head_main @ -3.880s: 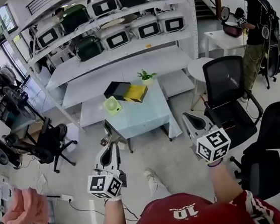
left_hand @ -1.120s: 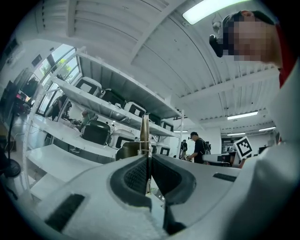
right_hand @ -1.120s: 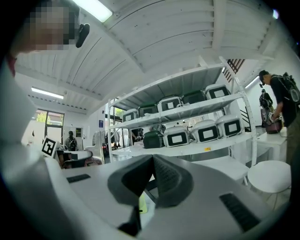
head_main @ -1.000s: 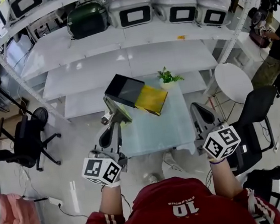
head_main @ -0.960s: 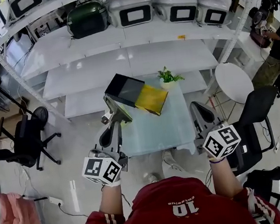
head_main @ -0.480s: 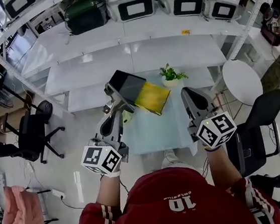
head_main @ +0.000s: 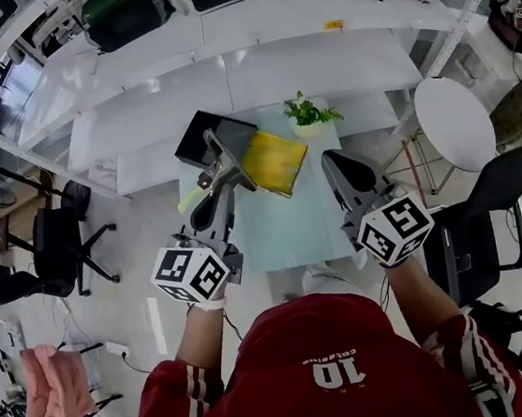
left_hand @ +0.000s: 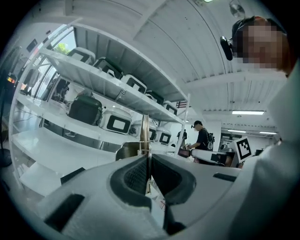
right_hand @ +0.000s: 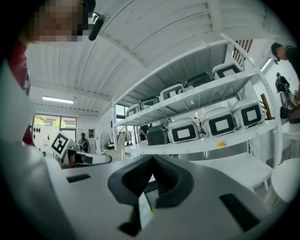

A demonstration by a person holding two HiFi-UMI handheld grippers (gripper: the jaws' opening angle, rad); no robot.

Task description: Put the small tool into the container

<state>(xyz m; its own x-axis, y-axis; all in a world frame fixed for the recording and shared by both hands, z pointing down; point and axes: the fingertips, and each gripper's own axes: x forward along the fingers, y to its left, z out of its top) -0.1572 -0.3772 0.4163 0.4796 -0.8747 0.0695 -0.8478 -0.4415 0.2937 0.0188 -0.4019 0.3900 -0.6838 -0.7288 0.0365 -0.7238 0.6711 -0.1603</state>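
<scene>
In the head view my left gripper (head_main: 213, 188) is shut on a small flat metal tool (head_main: 228, 157), which sticks out ahead over the glass table (head_main: 288, 233). The left gripper view shows the tool (left_hand: 144, 133) edge-on, clamped between the pads of the left gripper (left_hand: 148, 161). A black box container (head_main: 205, 136) sits at the table's far left, just beyond the tool's tip, with a yellow flat item (head_main: 275, 160) beside it. My right gripper (head_main: 338, 163) hovers over the table's right side, shut and empty; in the right gripper view, the right gripper (right_hand: 151, 161) has its pads meeting.
A small potted plant (head_main: 305, 112) stands at the table's far edge, and a lime-green item (head_main: 188, 200) lies by its left edge. White shelves (head_main: 309, 60) with cases run behind. A round white table (head_main: 458, 122) and a black chair (head_main: 477, 238) are at the right.
Both grippers have moved forward and now reach over the glass table. The tool stays clamped in the left gripper, its tip now close to the black box.
</scene>
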